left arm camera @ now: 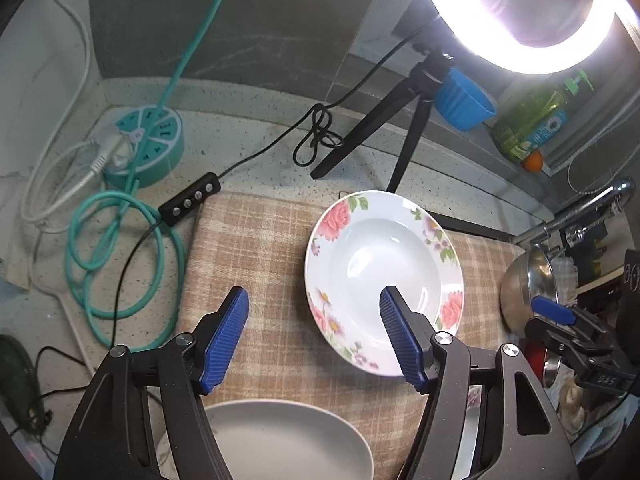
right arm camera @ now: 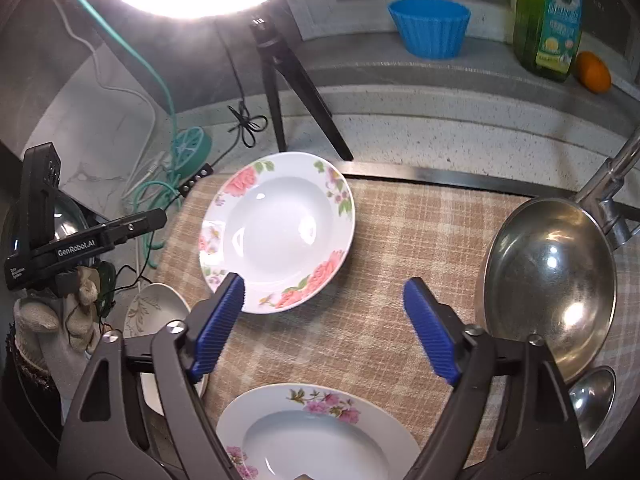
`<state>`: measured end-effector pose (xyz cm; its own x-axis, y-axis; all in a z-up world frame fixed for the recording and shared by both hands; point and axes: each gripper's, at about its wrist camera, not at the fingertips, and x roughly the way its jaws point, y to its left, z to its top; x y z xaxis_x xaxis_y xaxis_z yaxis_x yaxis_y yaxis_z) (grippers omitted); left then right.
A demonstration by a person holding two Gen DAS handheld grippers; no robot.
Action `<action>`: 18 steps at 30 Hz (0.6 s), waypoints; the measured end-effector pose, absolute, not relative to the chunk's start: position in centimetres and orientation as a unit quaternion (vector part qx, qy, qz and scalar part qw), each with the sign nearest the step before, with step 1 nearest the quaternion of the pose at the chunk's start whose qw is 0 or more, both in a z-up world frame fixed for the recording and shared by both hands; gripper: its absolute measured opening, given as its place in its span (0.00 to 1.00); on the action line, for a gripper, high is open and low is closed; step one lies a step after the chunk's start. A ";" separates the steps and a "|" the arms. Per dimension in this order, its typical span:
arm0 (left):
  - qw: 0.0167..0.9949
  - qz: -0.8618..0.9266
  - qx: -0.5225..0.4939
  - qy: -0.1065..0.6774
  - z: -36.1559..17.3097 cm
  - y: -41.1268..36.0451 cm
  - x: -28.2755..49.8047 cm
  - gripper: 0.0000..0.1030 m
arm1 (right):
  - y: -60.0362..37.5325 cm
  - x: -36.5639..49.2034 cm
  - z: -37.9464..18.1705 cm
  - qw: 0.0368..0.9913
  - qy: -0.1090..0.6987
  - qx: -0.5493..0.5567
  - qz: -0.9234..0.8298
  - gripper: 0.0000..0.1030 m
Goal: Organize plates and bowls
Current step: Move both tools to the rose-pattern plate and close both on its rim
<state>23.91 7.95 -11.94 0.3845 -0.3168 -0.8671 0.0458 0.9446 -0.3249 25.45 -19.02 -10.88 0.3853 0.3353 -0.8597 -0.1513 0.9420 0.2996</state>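
A white deep plate with pink flowers (left arm camera: 380, 276) lies on the checked cloth (left arm camera: 260, 248); it also shows in the right wrist view (right arm camera: 280, 228). My left gripper (left arm camera: 314, 336) is open and empty above the cloth, its right finger over the plate's near rim. A plain white plate (left arm camera: 288, 440) lies under it. My right gripper (right arm camera: 324, 324) is open and empty above the cloth, just right of the floral plate. A second floral plate (right arm camera: 320, 436) lies below it. A large steel bowl (right arm camera: 548, 284) stands tilted at the right, a smaller steel bowl (right arm camera: 592, 400) beside it.
A ring light on a black tripod (right arm camera: 296, 80) stands behind the cloth. A teal power hub (left arm camera: 148, 140) and coiled cables (left arm camera: 116, 256) lie left. A blue cup (right arm camera: 430, 26), a green soap bottle (right arm camera: 548, 20), an orange (right arm camera: 594, 72) sit on the back ledge. A tap (left arm camera: 588, 208) is at the right.
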 end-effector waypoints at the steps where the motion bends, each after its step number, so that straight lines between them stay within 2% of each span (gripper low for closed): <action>1: 0.818 -0.109 -0.131 0.549 -12.4 8.1 24.3 0.62 | -19.2 26.0 -11.4 0.823 0.541 0.091 0.147 0.72; 5: 0.808 -0.108 -0.144 0.561 -13.9 8.6 25.6 0.53 | -19.8 28.1 -13.1 0.809 0.558 0.121 0.138 0.68; 8: 0.797 -0.109 -0.160 0.573 -15.0 9.0 26.6 0.45 | -19.9 29.7 -14.1 0.795 0.571 0.149 0.140 0.56; 11: 0.791 -0.113 -0.169 0.578 -15.7 9.0 27.1 0.40 | -19.5 30.8 -14.8 0.789 0.578 0.152 0.140 0.52; 13: 0.787 -0.118 -0.173 0.580 -15.9 9.0 27.4 0.36 | -19.3 31.5 -15.4 0.786 0.582 0.155 0.141 0.45; 15: 0.786 -0.121 -0.171 0.582 -16.1 8.9 27.7 0.34 | -19.2 31.9 -15.9 0.783 0.586 0.156 0.136 0.43; 18: 0.780 -0.124 -0.172 0.589 -16.3 8.8 28.0 0.33 | -18.9 32.6 -16.3 0.782 0.589 0.153 0.135 0.35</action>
